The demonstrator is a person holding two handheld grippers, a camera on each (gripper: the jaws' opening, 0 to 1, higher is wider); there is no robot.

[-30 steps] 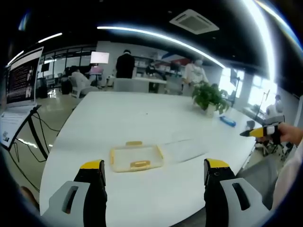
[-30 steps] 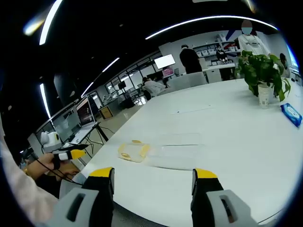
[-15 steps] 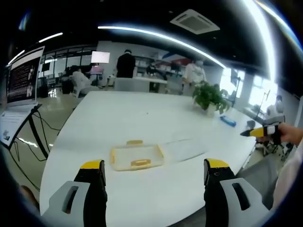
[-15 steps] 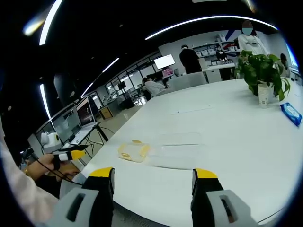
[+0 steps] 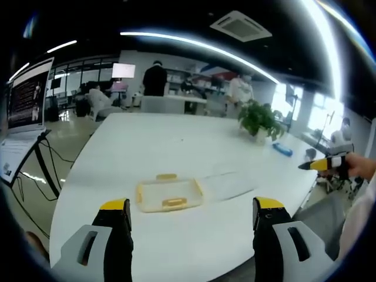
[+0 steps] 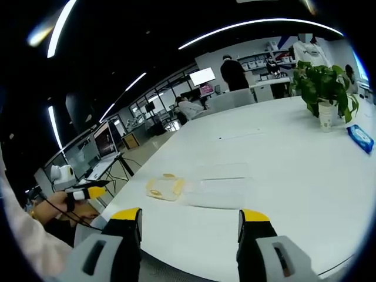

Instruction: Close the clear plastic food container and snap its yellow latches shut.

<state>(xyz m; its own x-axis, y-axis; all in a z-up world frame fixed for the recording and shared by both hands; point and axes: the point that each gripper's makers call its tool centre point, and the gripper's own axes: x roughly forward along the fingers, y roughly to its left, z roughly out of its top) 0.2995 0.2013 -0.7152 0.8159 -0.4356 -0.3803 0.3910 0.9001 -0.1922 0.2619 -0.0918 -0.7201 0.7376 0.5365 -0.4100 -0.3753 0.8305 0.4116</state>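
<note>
A clear plastic container with yellow latches (image 5: 168, 195) lies on the white table (image 5: 176, 147), and its clear lid (image 5: 226, 184) lies flat on the table to its right. My left gripper (image 5: 191, 212) stands open, short of the container and above the table's near edge, with nothing between its jaws. In the right gripper view the container (image 6: 165, 188) lies left of centre with the lid (image 6: 220, 187) beside it. My right gripper (image 6: 191, 222) is open and holds nothing, well back from both. The right gripper's yellow tip (image 5: 319, 165) shows far right, the left's (image 6: 87, 192) far left.
A potted plant (image 6: 321, 88) and a blue packet (image 6: 359, 138) stand toward the table's far end. A screen on a stand (image 5: 26, 97) with cables is beside the table's left edge. Several people stand or sit at desks in the background (image 5: 155, 79).
The right gripper view has tilted slightly, so the table and plant sit a little higher in it. The container and lid have not moved.
</note>
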